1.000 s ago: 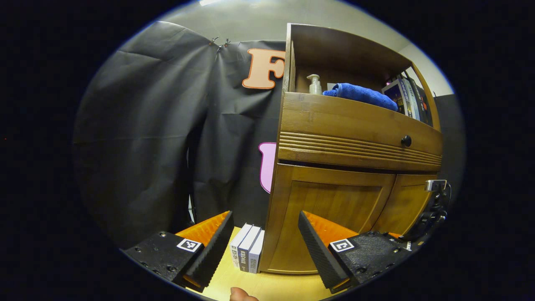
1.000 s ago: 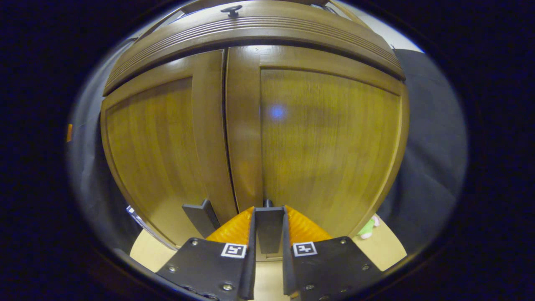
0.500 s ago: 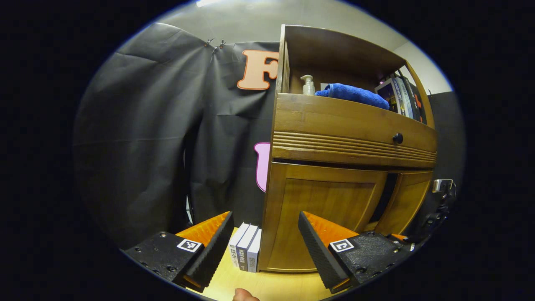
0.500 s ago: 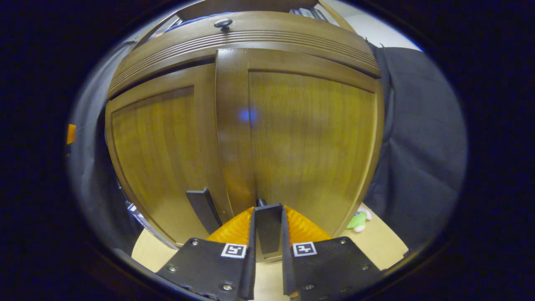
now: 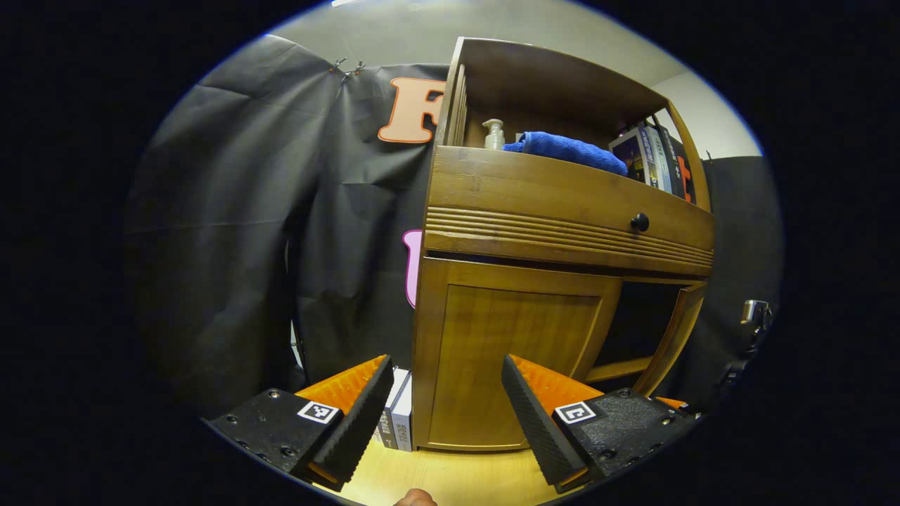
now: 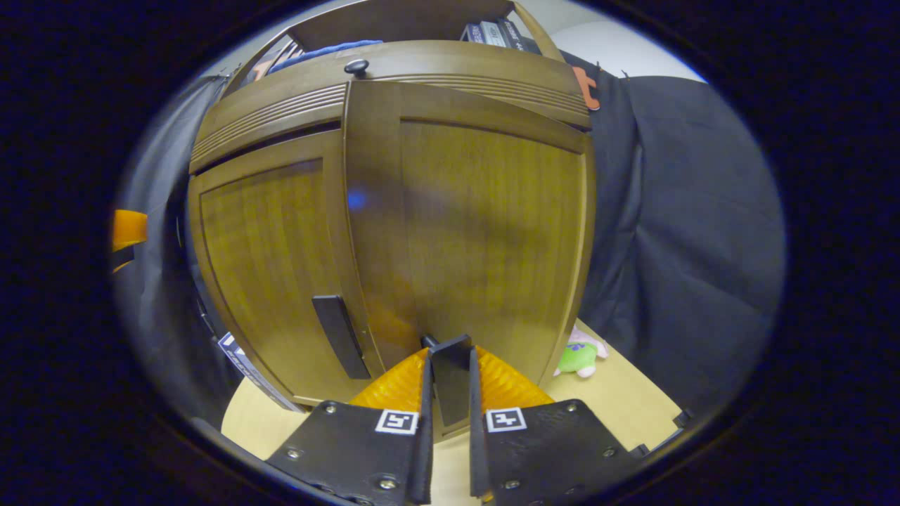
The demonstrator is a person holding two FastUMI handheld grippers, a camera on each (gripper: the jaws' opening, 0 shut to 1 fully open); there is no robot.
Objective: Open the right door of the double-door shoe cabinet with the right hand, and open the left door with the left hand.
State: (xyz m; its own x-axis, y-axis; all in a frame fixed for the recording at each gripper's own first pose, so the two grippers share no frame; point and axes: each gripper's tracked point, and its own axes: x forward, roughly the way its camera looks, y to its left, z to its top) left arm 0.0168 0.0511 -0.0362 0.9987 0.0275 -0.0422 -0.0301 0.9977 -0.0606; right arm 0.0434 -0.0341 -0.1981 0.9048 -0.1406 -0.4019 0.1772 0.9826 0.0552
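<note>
The wooden shoe cabinet (image 5: 562, 204) stands before my left gripper (image 5: 446, 365), which is open and holds nothing, a short way in front of the closed left door (image 5: 506, 358). The right door (image 5: 678, 330) stands swung outward, baring a dark interior (image 5: 643, 316). In the right gripper view my right gripper (image 6: 448, 365) is shut on the right door's dark handle (image 6: 450, 369), with the right door (image 6: 485, 232) close ahead. Left of it are the left door (image 6: 267, 253) and its handle (image 6: 339, 336). At the far right of the left gripper view, part of the right gripper (image 5: 752, 316) shows.
Above the doors is a drawer with a black knob (image 5: 640, 222). The open shelf holds a pump bottle (image 5: 493, 133), a blue towel (image 5: 569, 147) and books (image 5: 650, 154). More books (image 5: 395, 420) stand left of the cabinet on the light wood surface (image 5: 450, 478). A plush toy (image 6: 580, 355) lies to its right.
The right door has swung from closed to well open, pulled by my shut right gripper. My left gripper stayed open, and the cabinet drifted left in its view.
</note>
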